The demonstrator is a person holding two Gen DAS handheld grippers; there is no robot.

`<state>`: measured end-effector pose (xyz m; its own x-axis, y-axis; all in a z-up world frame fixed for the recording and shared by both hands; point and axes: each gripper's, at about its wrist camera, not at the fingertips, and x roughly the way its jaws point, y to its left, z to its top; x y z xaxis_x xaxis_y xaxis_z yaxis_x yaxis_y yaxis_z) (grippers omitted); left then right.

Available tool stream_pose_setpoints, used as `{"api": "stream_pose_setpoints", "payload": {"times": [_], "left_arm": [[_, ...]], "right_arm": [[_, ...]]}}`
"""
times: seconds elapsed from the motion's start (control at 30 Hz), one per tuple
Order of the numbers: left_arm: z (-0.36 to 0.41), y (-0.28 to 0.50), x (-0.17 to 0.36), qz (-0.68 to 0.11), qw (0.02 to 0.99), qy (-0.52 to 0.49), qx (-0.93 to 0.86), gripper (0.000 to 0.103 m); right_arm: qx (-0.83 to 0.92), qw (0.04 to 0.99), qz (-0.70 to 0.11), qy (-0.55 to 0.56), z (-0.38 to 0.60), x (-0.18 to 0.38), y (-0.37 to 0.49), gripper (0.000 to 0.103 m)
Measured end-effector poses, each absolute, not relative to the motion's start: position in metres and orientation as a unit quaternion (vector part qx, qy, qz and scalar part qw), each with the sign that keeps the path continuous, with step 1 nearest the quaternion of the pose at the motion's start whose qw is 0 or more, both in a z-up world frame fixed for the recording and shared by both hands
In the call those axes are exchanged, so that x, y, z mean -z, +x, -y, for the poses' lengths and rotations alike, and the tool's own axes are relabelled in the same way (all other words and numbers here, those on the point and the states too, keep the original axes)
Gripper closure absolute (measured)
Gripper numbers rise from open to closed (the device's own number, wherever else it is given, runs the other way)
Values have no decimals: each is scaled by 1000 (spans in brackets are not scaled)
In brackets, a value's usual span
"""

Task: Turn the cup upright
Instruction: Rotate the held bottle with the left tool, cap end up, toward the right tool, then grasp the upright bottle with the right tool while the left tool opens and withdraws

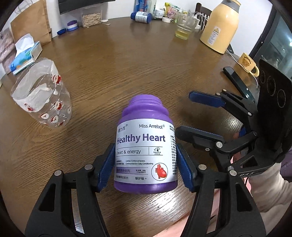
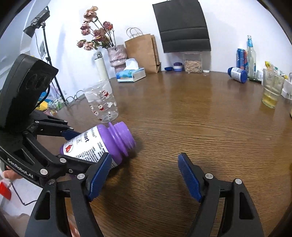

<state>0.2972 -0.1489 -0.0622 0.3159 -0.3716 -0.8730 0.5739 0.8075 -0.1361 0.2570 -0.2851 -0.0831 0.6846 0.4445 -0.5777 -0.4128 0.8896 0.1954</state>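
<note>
A purple lidless bottle [image 1: 144, 138] with a white "Healthy Heart" label lies on its side on the brown wooden table [image 1: 127, 63]. Its open mouth points away from my left gripper [image 1: 146, 164], whose blue pads press both sides of its body near the base. In the right wrist view the bottle [image 2: 113, 138] is at the left, mouth down on the table, with the left gripper [image 2: 80, 145] clamped on it. My right gripper [image 2: 146, 175] stands open and empty just right of the bottle, and shows in the left view as the right gripper [image 1: 191, 116].
A clear plastic cup [image 1: 42, 102] with Santa stickers stands upright to the left. Along the far edge are a tissue box [image 1: 25, 56], a paper bag [image 1: 31, 23], a blue bottle [image 1: 141, 16] on its side, a glass [image 1: 184, 29] of yellow liquid, a yellow jug [image 1: 220, 25] and a bear mug [image 1: 249, 63].
</note>
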Motion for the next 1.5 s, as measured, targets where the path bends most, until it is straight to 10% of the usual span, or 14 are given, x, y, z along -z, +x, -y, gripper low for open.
{"api": "stream_pose_setpoints", "payload": {"times": [0.6,1.5], "left_arm": [[168,315,-28,-217,941,73,249,43],[208,408,-35,-280,897,203,277,40]], "right_arm": [[-393,837,-288,248,343,-9,333,22],[-431,808,-238,323,350,-1,445,35]]}}
